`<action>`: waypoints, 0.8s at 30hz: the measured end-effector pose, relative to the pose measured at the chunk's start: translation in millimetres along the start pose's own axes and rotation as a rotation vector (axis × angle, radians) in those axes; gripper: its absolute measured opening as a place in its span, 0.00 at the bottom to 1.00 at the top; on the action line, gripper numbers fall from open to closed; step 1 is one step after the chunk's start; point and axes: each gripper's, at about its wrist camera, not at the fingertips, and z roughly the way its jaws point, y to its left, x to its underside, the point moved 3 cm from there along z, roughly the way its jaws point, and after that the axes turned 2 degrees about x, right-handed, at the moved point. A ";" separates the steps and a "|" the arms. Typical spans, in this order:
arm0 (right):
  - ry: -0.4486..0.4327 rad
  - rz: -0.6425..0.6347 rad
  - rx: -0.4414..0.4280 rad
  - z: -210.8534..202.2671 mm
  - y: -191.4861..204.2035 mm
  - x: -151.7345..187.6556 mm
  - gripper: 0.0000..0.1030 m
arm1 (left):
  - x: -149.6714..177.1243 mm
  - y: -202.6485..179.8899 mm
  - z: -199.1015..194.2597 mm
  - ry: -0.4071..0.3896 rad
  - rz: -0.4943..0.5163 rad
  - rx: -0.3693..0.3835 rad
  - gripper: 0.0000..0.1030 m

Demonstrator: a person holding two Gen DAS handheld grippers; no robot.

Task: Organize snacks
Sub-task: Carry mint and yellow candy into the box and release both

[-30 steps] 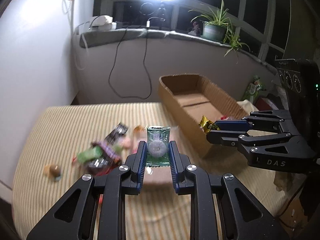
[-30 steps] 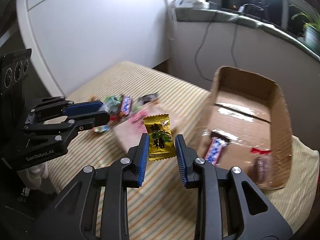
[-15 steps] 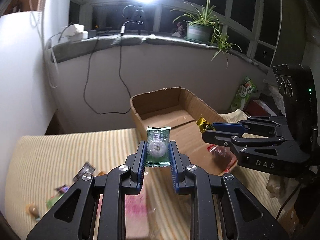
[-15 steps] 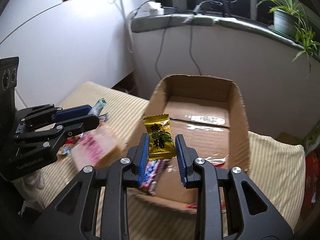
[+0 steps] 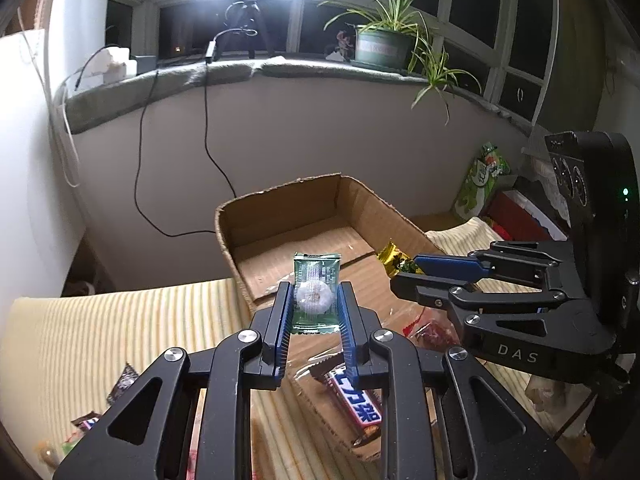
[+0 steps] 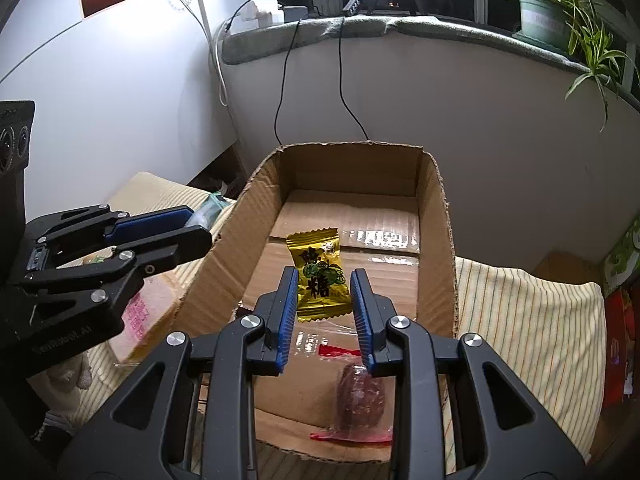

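My left gripper [image 5: 314, 300] is shut on a green candy packet [image 5: 316, 292] with a white ring sweet inside, held above the near end of the open cardboard box [image 5: 280, 208]. My right gripper [image 6: 325, 286] is shut on a yellow candy packet [image 6: 318, 272], held over the middle of the same box [image 6: 436, 208]. In the left wrist view the right gripper [image 5: 404, 270] comes in from the right with the yellow packet [image 5: 394, 258]. In the box lie a chocolate bar [image 5: 358, 400] and a red-wrapped dark sweet [image 6: 360, 400].
The box stands on a striped yellow cloth [image 5: 100, 320]. Several loose snacks [image 5: 120, 384] lie on the cloth at left, with a pink packet [image 6: 140, 312] beside the box. A wall, cables and a sill with a potted plant [image 5: 384, 44] stand behind. Snack bags [image 5: 484, 176] sit at right.
Both grippers have swung from the snack pile on the cloth to over the box, each still holding its candy. The box now fills both views.
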 end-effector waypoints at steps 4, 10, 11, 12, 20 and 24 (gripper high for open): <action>0.007 0.014 0.002 4.2 -5.2 1.5 0.27 | -0.1 -3.8 5.5 0.010 0.010 0.002 0.20; 0.014 0.020 0.007 4.9 -7.7 4.3 0.27 | -0.6 -6.6 6.8 0.013 0.020 0.002 0.21; 0.011 0.021 0.011 4.0 -7.7 4.4 0.28 | -0.7 -6.9 6.3 0.013 0.021 0.002 0.21; 0.008 0.022 0.015 2.9 -7.8 4.6 0.28 | -0.8 -7.6 5.5 0.012 0.024 0.003 0.21; 0.004 0.029 0.034 -3.3 -7.5 5.3 0.37 | -1.0 -7.8 -5.4 -0.005 0.021 0.000 0.26; -0.009 0.033 0.039 -9.7 -4.2 5.2 0.43 | 0.2 -5.9 -13.5 -0.014 0.018 -0.003 0.26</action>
